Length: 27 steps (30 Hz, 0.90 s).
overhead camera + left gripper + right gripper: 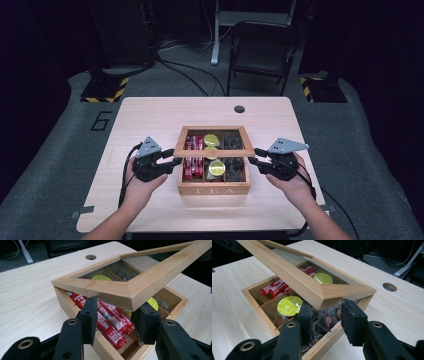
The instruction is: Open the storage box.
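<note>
On the pale wooden table (150, 120) stands the tea box (214, 189), its glazed lid (140, 282) raised. The left gripper (172, 156) and right gripper (254, 155) each pinch a front lid corner.

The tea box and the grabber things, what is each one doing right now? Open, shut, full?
Tea box: open, compartments filled.
Lid: tilted up at the front, still low at the far edge, glass pane in a wooden frame.
Left gripper: jaws gripping the lid's near left corner.
Right gripper: jaws gripping the lid's near right corner.
Red packets: lying in the left compartments.
Yellow-topped pods: sitting in the middle compartments.
</note>
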Motion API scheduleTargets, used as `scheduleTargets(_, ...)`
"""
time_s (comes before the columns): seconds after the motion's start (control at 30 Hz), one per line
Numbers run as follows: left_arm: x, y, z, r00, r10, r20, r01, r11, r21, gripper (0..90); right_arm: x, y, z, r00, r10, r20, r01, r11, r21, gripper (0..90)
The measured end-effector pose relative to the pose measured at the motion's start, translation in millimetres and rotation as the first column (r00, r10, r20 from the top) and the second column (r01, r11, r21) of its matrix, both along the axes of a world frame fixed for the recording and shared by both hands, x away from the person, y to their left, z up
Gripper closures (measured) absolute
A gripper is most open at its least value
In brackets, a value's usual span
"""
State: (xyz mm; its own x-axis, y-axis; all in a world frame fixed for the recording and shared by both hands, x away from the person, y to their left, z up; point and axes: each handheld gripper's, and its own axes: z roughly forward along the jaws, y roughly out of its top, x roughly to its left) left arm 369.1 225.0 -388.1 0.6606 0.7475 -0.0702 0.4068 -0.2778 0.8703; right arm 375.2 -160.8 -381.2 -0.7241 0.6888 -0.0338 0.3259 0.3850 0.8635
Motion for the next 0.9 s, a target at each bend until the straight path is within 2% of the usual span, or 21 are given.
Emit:
scheduleTargets(0.17, 5.2, -0.5, 10.7, 0.9998, -0.004, 0.021, 0.004, 0.9998, 0.018, 56.9, 5.2, 1.1, 8.0, 0.9997, -0.005, 0.026, 0.005, 1.0, 0.006, 60.8)
scheduleTargets(0.4, 10.6, 0.6, 16.3, 0.9992, -0.003, 0.041, 0.002, 1.0, 0.004, 56.5, 11.7, 2.5, 18.1, 0.9992, -0.005, 0.04, 0.006, 1.0, 0.0, 60.8)
scheduleTargets(0.5, 13.5, -0.1, 15.0, 0.9987, 0.001, 0.051, -0.002, 0.9999, 0.012, 53.4, 14.9, 1.9, 21.2, 0.9991, -0.005, 0.042, 0.005, 1.0, 0.003, 60.9)
scheduleTargets(0.63, 17.8, -1.7, 11.9, 0.9984, 0.007, 0.056, -0.009, 0.9994, 0.032, 52.9, 17.2, 1.8, 24.1, 0.9992, -0.01, 0.039, 0.009, 0.9998, 0.018, 61.0)
scheduleTargets(0.73, 23.8, -3.3, 9.0, 0.9982, 0.021, 0.057, -0.022, 0.9992, 0.032, 52.9, 19.8, 2.0, 26.4, 0.9989, -0.014, 0.044, 0.013, 0.9995, 0.03, 61.0)
scheduleTargets(0.9, 39.6, -9.1, 6.1, 0.9943, 0.065, 0.084, -0.069, 0.9969, 0.038, 54.7, 24.2, 2.2, 30.6, 0.9984, -0.021, 0.052, 0.019, 0.9992, 0.035, 61.0)
